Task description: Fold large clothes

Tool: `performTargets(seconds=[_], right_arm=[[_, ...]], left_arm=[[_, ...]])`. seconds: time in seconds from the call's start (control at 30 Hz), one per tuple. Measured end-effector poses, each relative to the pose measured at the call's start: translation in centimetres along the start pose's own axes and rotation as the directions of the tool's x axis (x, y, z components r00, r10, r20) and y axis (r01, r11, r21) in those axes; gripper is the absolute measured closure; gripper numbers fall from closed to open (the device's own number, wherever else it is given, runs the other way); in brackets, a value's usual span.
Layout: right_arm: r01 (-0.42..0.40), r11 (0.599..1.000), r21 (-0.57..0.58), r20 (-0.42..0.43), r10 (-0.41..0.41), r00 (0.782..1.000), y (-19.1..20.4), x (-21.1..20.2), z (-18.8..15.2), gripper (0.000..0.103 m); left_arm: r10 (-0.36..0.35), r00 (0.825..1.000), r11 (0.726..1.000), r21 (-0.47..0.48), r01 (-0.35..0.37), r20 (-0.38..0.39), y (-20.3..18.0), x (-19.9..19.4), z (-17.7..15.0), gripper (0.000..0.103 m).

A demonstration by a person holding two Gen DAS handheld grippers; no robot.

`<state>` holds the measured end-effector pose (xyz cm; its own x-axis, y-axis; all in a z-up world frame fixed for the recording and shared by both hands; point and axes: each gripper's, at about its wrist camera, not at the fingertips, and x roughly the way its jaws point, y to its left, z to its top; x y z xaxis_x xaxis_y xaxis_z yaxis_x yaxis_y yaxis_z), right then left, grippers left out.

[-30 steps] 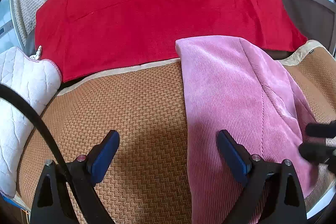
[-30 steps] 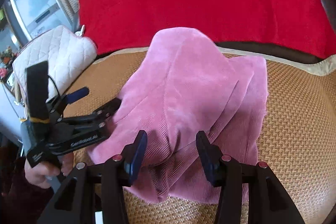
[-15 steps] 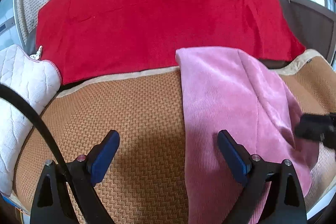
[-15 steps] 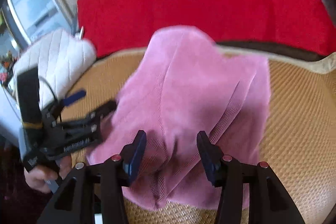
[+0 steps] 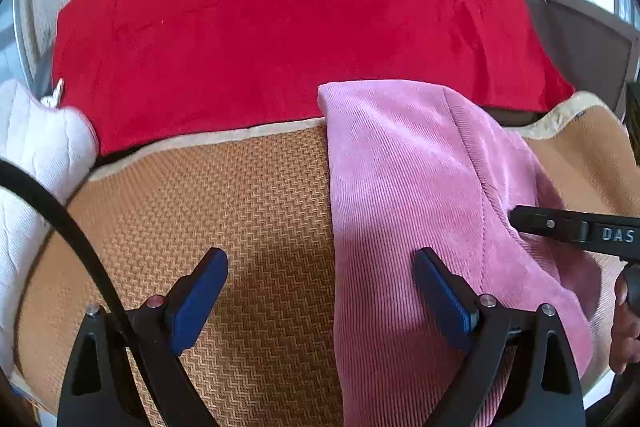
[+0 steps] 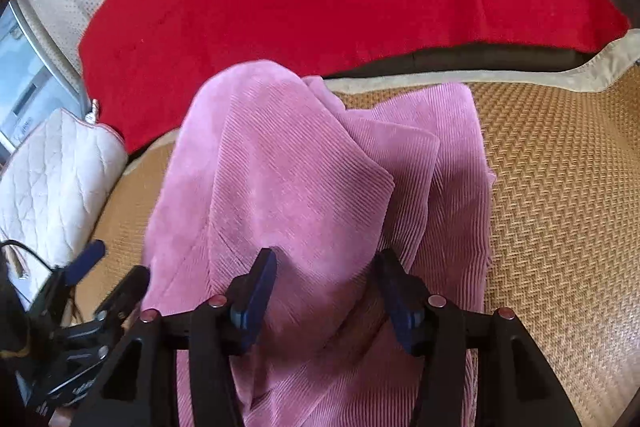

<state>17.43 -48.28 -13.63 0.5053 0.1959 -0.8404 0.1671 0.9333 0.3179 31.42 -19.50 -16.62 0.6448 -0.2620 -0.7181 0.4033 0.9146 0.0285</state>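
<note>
Woven rattan mat (image 5: pixel 248 227) spread over seat, red blanket (image 5: pixel 300 11) draped behind, quilted white cushion (image 6: pixel 52 179) at side. Pink corduroy garment (image 5: pixel 404 195) laid partly folded on mat, layers stacked unevenly. Left gripper (image 5: pixel 320 291) held wide open, nothing gripped, one finger over garment edge. Right gripper (image 6: pixel 326 291) fingers opening, bunched cloth between them, apparently being released so fold settles.

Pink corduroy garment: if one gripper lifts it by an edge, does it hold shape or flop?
Likely flops: the pink corduroy garment already sags in loose layered folds. Its ribbed pile probably grips pads well. Pushed, it would likely bunch on the woven mat rather than slide.
</note>
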Motion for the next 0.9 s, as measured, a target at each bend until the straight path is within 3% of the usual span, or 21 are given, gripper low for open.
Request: performTargets(seconds=[0.07, 0.17, 0.27, 0.37, 0.9], right_arm=[[-0.001, 1.000, 0.017, 0.010, 0.001, 1.000, -0.5, -0.9, 0.0, 0.044], [0.063, 0.998, 0.002, 0.070, -0.063, 0.996, -0.7, -2.6, -0.3, 0.042], [0.137, 0.991, 0.000, 0.138, -0.136, 0.981, -1.3, -4.3, -0.4, 0.030], [0.204, 0.979, -0.019, 0.174, -0.197, 0.965, -1.3, -5.3, -0.6, 0.030], [0.284, 0.956, -0.075, 0.257, -0.256, 0.932, 0.5, -7.6, -1.1, 0.030]], left_arm=[[-0.016, 1.000, 1.000, -0.013, 0.016, 0.008, 0.3, -0.3, 0.0, 0.009], [-0.016, 0.999, 1.000, -0.014, 0.017, 0.045, 0.5, -1.0, 0.2, 0.009], [-0.010, 0.997, 1.000, 0.000, 0.010, 0.075, 0.2, -1.6, 0.3, 0.009], [-0.009, 0.997, 1.000, 0.013, 0.008, 0.083, -0.2, -1.8, 0.2, 0.009], [-0.009, 0.995, 1.000, 0.024, 0.007, 0.095, -1.8, -2.1, 0.2, 0.009]])
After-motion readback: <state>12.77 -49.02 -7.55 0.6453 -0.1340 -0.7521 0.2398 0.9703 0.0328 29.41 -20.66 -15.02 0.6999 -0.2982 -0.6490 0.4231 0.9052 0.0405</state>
